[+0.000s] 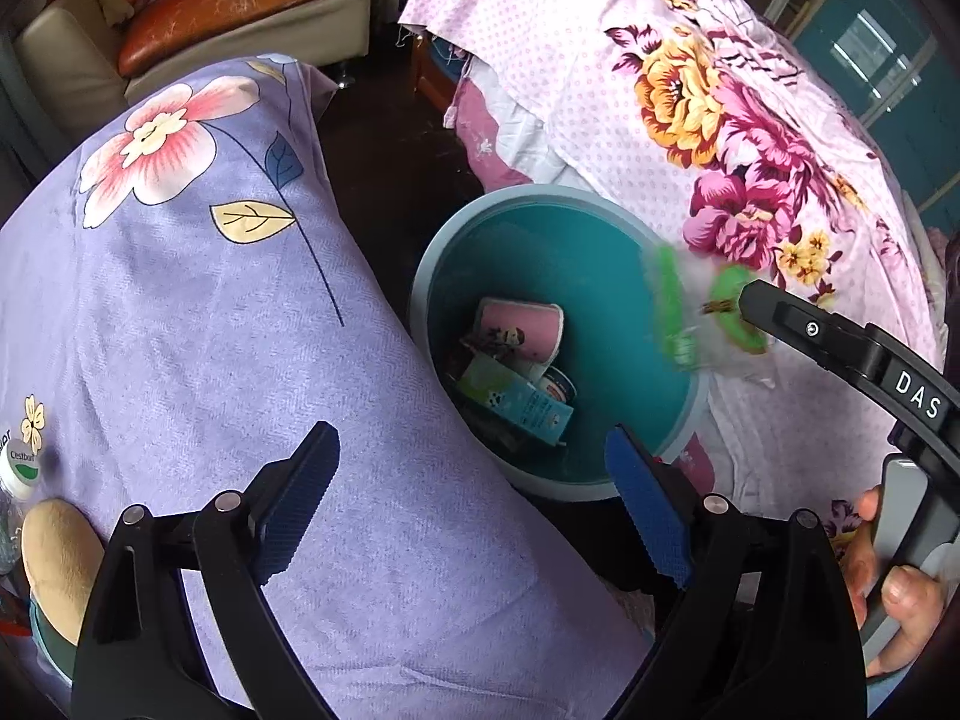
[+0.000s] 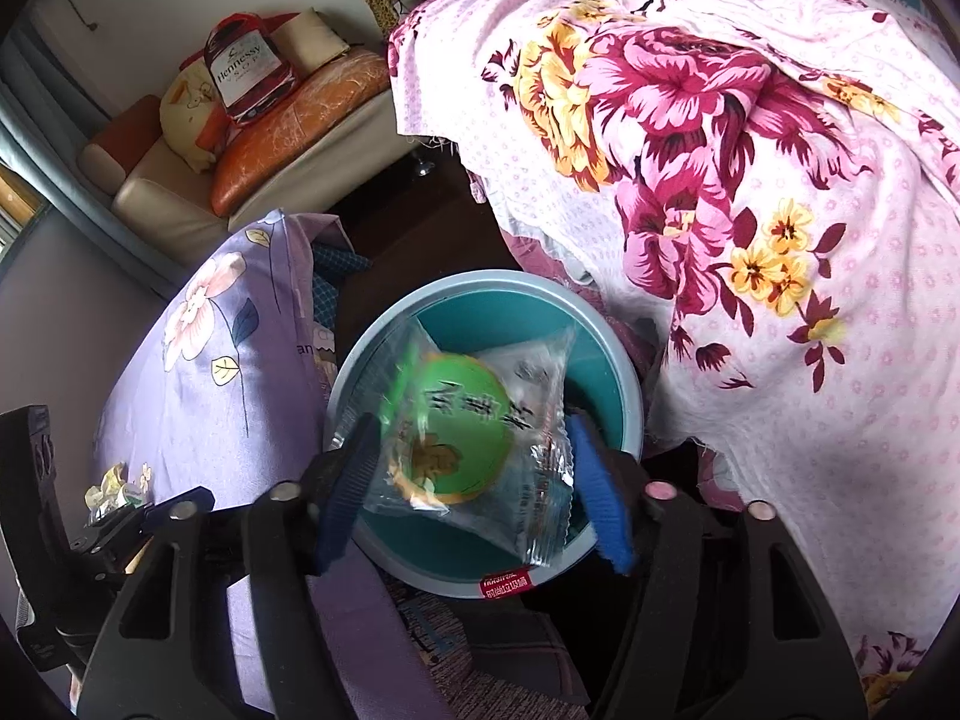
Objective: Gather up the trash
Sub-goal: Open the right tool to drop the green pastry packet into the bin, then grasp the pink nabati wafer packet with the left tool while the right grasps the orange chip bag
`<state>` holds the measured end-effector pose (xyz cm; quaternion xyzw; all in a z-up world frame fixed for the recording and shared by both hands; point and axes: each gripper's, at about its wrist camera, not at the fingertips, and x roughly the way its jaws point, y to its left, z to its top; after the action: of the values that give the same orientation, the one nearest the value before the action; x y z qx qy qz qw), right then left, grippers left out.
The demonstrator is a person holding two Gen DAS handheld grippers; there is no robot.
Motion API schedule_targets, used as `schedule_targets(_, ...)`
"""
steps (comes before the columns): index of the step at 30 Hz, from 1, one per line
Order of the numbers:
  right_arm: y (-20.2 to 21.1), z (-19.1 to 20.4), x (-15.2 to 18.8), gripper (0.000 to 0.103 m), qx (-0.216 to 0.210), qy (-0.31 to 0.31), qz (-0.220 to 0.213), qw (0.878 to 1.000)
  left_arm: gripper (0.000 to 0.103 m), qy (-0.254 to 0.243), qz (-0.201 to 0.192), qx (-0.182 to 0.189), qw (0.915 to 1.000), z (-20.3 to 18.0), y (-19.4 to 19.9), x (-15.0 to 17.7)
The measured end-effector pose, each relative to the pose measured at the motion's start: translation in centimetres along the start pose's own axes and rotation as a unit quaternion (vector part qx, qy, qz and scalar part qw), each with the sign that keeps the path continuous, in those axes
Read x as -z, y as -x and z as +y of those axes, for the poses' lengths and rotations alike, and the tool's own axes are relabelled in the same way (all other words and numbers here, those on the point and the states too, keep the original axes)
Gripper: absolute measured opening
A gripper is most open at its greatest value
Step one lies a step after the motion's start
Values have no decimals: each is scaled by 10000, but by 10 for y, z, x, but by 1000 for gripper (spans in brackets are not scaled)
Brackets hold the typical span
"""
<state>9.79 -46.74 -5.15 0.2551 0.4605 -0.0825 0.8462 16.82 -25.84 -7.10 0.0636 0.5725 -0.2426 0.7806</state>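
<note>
Right gripper (image 2: 474,489) fingers pinch a clear green-printed wrapper (image 2: 462,432) above the part-filled round teal bin (image 2: 630,384); left gripper (image 1: 474,507) gapes empty, crumpled wrappers (image 2: 114,489) remaining.

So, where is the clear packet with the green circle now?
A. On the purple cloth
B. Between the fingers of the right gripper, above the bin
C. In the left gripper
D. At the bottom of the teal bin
B: the right gripper has the packet between its fingers, over the open teal bin.
</note>
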Motion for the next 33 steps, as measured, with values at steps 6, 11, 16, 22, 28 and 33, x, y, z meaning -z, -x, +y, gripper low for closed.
schedule_targets(6, 0, 5, 4, 73, 25, 38, 65, 10000, 91, 40, -27, 60, 10000, 2, 6, 4)
schedule_targets(11, 4, 12, 9, 77, 22, 113, 153, 9998, 91, 65, -96, 105, 9999, 3, 16, 9)
schedule_targets(16, 11, 21, 17, 77, 16, 186, 209, 9996, 91, 102, -184, 148, 9997, 7, 30, 20)
schedule_targets(22, 25, 35, 32, 80, -41, 258, 271, 9993, 91, 171, -329, 182, 9991, 17, 53, 39)
schedule_targets(28, 40, 55, 48, 82, -59, 422, 263, 9987, 91, 312, -449, 229, 9982, 35, 75, 64)
schedule_targets(33, 51, 77, 65, 82, -119, 585, 393, 9974, 91, 396, -544, 251, 9974, 55, 97, 89)
